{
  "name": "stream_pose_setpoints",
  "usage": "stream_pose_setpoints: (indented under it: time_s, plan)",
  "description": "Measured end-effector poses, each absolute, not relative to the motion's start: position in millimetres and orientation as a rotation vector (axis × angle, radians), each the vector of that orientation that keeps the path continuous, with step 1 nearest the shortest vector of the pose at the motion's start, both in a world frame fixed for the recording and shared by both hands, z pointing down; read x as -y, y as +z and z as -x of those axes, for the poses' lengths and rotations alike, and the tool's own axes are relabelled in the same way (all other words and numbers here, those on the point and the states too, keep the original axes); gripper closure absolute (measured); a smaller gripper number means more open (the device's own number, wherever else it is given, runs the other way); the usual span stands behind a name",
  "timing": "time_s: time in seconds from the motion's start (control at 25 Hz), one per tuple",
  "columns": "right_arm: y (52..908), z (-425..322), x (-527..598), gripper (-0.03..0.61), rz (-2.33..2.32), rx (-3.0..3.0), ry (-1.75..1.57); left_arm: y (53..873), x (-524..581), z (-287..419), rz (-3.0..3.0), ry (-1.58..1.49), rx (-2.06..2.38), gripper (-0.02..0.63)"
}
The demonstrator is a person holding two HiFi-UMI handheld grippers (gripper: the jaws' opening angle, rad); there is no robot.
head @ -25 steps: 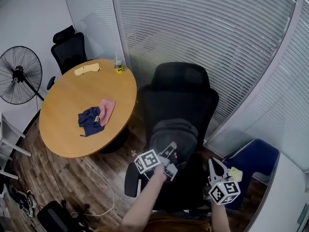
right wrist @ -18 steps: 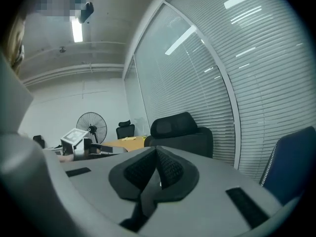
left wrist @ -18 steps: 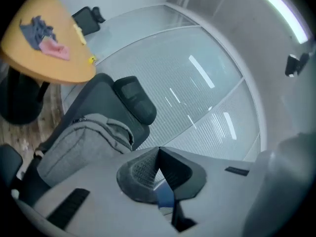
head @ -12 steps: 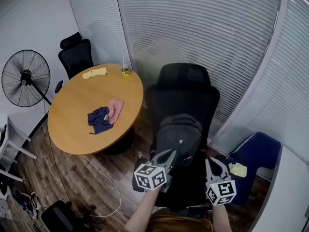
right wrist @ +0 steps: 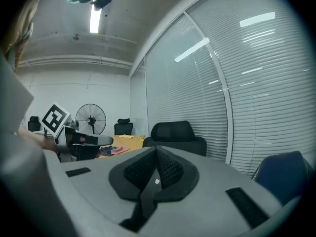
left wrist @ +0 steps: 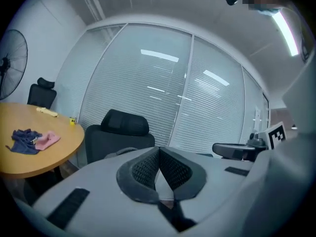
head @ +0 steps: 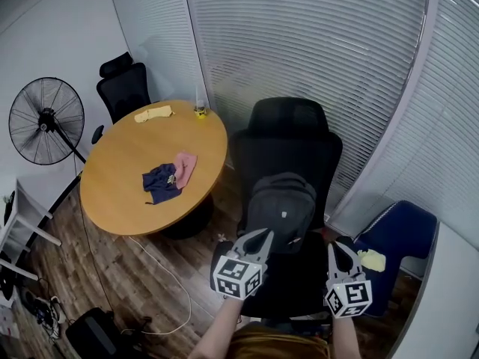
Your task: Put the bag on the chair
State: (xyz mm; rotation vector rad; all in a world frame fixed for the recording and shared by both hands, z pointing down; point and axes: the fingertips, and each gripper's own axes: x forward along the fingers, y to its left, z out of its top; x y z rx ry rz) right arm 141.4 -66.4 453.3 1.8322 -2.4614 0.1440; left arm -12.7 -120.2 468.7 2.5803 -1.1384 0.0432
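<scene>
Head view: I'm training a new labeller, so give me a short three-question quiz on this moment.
1. On the wooden table, what colour is the crumpled cloth beside the pink cloth?
2. Where does the grey bag rest? A: on the wooden table. B: on the seat of the black chair. C: on the floor.
3. True or false: the left gripper is shut on the grey bag.
Key: 1 dark blue; 2 B; 3 false, its jaws are together on nothing.
</scene>
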Motion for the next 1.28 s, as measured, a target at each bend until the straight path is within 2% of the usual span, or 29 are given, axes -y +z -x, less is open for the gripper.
stream_pose_setpoints:
  time_s: [0.56, 1.28]
  plan:
    - [444, -122, 59, 0.567, -1.783, 2.496, 0.132, 436, 108, 17, -2.702, -0.043, 1.199, 0.591]
    - [458, -121, 68, 0.568, -1.764, 2.487, 0.186, 449, 123, 25, -2.601, -0.118, 1.182, 0.591]
